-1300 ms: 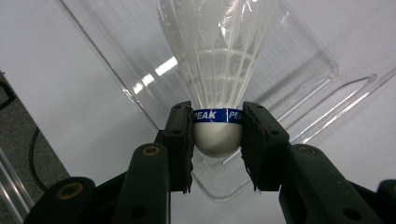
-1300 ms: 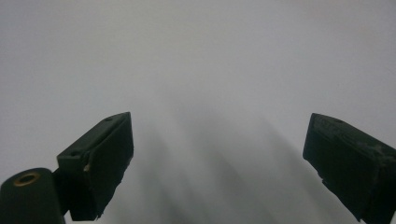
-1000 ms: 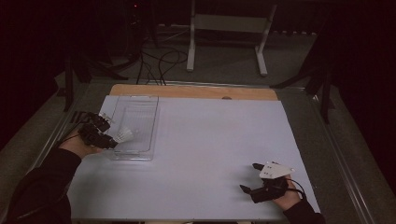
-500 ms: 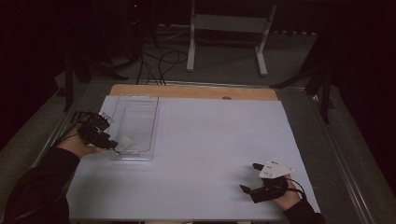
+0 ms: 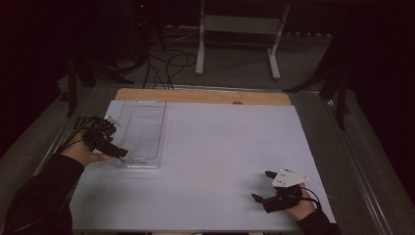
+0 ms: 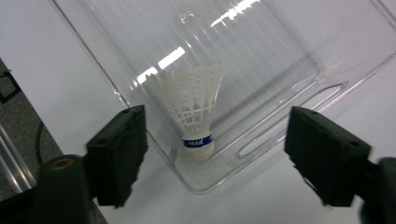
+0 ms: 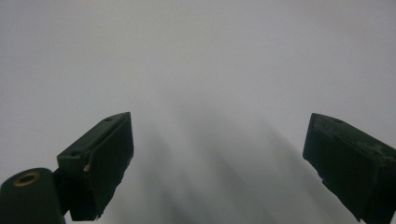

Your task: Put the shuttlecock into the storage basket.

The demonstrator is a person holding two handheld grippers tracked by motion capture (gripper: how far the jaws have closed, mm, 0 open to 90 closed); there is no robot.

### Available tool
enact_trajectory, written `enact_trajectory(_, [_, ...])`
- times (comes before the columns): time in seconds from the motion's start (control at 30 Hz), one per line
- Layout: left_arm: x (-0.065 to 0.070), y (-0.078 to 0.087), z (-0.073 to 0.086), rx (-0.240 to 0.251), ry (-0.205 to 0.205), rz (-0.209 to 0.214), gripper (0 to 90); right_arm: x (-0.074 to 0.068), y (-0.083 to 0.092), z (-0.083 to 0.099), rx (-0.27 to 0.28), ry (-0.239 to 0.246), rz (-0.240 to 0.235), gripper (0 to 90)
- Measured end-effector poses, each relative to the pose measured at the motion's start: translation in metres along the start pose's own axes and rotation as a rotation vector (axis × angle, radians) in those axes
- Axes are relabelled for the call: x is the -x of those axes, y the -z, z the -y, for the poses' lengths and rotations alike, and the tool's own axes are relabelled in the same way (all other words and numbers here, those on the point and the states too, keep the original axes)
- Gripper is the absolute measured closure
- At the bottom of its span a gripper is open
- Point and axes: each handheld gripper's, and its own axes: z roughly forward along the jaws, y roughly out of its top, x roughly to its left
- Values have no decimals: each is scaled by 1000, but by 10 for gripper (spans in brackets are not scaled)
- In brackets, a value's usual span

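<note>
White table, high view: work surface spanning the centre of the frame, bare apart from the items below. Clear plastic tray, left of centre: a long transparent bin lying flat on the table. Left gripper, at the lower left of the tray, jaws spread wide and holding nothing. Right gripper, lower right of the frame, jaws likewise parted and empty, resting near the table's near edge, well apart from the tray.

Shuttlecock, left gripper view: white feather skirt up, cork base with a blue band down, standing upright in a corner of the tray. It appears in the centre of the frame, between the two black jaws but beyond their tips, with the tray wall in front of it.

Progress, as judged: the shuttlecock sits inside the tray with no jaw touching it, so the placing appears complete; only clearing the left gripper from the tray seems left.
</note>
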Motion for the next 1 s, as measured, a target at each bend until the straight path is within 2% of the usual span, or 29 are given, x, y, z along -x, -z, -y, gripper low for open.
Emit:
enact_trajectory(0.1, [1,1,-1,16,6,-17,154,0,0,0,0,2,4,87])
enact_trajectory(0.17, [2,1,-2,16,9,-17,149,0,0,0,3,4,4,86])
enact_trajectory(0.23, [4,2,-2,15,-7,-11,95,0,0,0,3,4,5,87])
enact_trajectory(0.43, [5,4,-3,26,-21,-7,1,0,1,0,3,3,5,87])
enact_trajectory(0.73, [5,8,-5,60,-19,1,0,0,1,0,3,2,4,87])
enact_trajectory(1.0, [3,12,-8,87,-9,24,0,0,0,0,-1,0,2,87])
